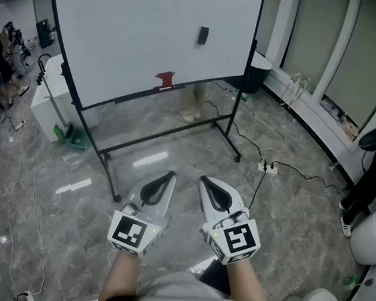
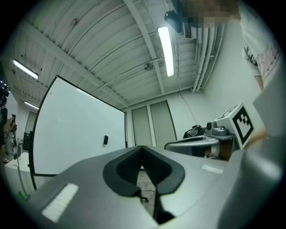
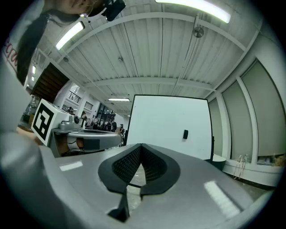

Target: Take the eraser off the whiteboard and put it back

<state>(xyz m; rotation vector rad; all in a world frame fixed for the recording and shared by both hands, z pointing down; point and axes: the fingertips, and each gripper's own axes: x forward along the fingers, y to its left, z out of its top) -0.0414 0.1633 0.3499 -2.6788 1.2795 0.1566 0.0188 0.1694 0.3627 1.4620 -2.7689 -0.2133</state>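
A small black eraser (image 1: 202, 35) sticks to the right part of the whiteboard (image 1: 134, 32), well ahead of both grippers; the same eraser (image 2: 106, 140) shows in the left gripper view, and the eraser (image 3: 185, 134) shows in the right gripper view. My left gripper (image 1: 169, 176) and my right gripper (image 1: 203, 180) are held side by side low in the head view, over the floor, some way short of the board. Each has its jaws closed tip to tip with nothing between them. The left gripper (image 2: 143, 147) and the right gripper (image 3: 141, 146) both point toward the board.
The whiteboard stands on a black wheeled frame (image 1: 176, 135) on a marble floor. A red object (image 1: 164, 78) sits on the board's lower ledge. Cables and a power strip (image 1: 267, 166) lie on the floor to the right. A white box (image 1: 48, 100) stands left of the board.
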